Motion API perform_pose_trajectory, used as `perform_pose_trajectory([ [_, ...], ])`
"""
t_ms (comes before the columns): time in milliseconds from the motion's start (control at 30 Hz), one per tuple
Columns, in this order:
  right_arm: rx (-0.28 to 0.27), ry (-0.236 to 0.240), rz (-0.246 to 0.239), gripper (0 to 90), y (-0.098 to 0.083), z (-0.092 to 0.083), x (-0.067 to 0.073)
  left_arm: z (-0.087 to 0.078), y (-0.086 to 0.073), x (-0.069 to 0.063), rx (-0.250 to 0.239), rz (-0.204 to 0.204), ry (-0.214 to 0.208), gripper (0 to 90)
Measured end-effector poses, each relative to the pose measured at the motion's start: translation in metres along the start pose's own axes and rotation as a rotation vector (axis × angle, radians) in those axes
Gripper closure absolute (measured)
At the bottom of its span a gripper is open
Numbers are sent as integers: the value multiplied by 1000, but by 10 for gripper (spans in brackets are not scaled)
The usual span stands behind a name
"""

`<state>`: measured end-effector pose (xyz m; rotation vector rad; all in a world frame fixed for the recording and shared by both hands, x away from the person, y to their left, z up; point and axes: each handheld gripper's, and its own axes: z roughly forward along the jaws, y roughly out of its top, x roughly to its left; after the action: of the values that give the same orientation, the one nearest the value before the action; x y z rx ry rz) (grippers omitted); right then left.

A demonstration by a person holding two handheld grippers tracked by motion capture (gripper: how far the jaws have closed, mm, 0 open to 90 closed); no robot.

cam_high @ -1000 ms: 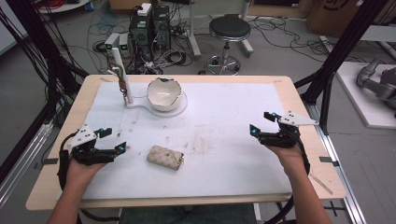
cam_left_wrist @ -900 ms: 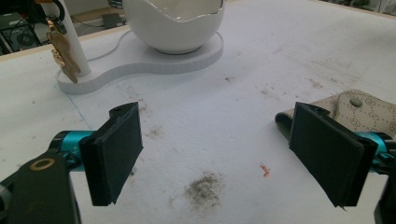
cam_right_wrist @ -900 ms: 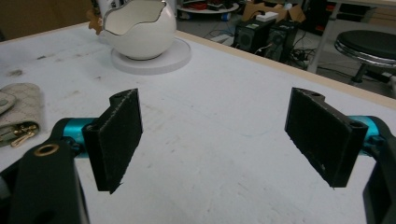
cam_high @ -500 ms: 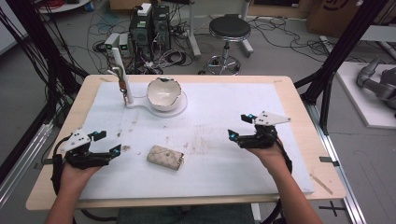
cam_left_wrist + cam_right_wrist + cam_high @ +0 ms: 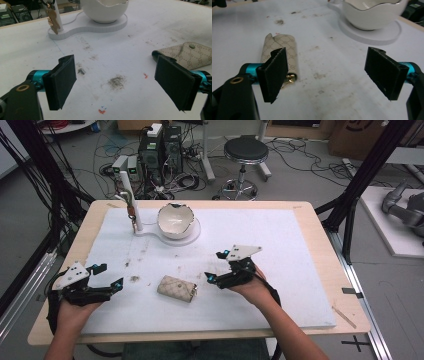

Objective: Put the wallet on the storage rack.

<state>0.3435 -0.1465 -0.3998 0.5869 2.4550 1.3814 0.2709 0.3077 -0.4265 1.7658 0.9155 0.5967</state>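
Left claw (image 5: 107,281) sits low over the near left of the surface (image 5: 300,245), forearm coming in from the bottom edge, jaws spread wide and holding nothing; in the left gripper view its pads (image 5: 61,81) frame a bare, smudged patch of the white mat. Right claw (image 5: 216,266) is held out toward mid-surface, wrist angled inward, jaws pointing left at the pouch (image 5: 176,288); jaws likewise spread wide, nothing between them. Pouch lies flat at centre near, just beside the right claw's tips and not touching them; well apart from the left claw. In the right gripper view the pouch (image 5: 280,53) lies partly behind the left pad, gold clasp toward the camera. Pouch is beige with a repeating monogram print; the letters are too small to read. No other legible writing. Behind, a white egg-shaped bowl (image 5: 175,219) stands on its white base, with a key (image 5: 132,213) hanging from the post beside it. Versus 0.5 s ago: right claw has moved left and nearer the pouch; left claw has hardly shifted; pouch, bowl and key unchanged.
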Motion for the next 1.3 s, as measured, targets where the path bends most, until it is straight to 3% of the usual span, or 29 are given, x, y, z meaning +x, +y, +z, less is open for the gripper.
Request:
perform_pose_trajectory([
  [200, 49, 54, -27, 195, 3, 27, 14, -2, -1, 1, -3, -3, 3, 173],
  [367, 69, 79, -41, 195, 4, 39, 21, -1, 0, 1, -1, -1, 3, 173],
  [700, 171, 162, -59, 184, -3, 77, 46, 1, 1, 0, -3, 2, -4, 173],
  [767, 186, 159, -70, 184, -4, 80, 49, 1, 1, 0, -2, 3, -4, 173],
  [833, 251, 163, -112, 184, -9, 88, 55, 0, 1, 0, -3, 4, -4, 173],
  [933, 267, 156, -132, 189, -8, 90, 57, 0, 1, -1, -3, 3, -4, 173],
  [1100, 268, 173, -122, 319, -7, 87, 55, 1, 1, -1, -3, 6, -5, 173],
  [1300, 261, 171, -125, 355, -4, 82, 52, 1, 1, -1, -1, 5, -5, 173],
])
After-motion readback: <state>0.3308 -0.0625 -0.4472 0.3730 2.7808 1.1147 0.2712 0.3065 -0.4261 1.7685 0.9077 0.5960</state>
